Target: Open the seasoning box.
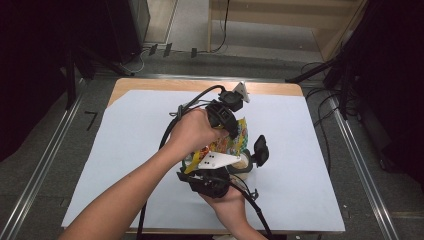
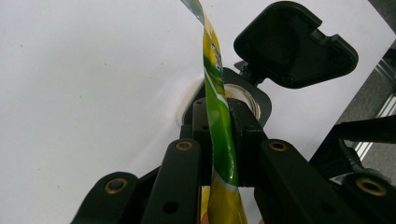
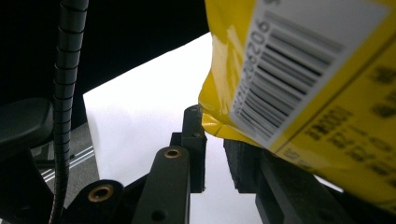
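Two grippers pinch the crinkly yellow-green snack bag (image 1: 234,141) above the round open-lidded black container (image 1: 246,167) on the white-covered bench (image 1: 130,150): left gripper (image 2: 217,121) clamped on its edge, right gripper (image 3: 212,140) nipping a corner; pull apart evenly, mouth over the container.

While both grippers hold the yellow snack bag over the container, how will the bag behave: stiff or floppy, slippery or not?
The snack bag is probably floppy: its thin film edge bends between the left gripper jaws. Its glossy surface looks slippery. It seems light, since the right gripper pinches one corner.
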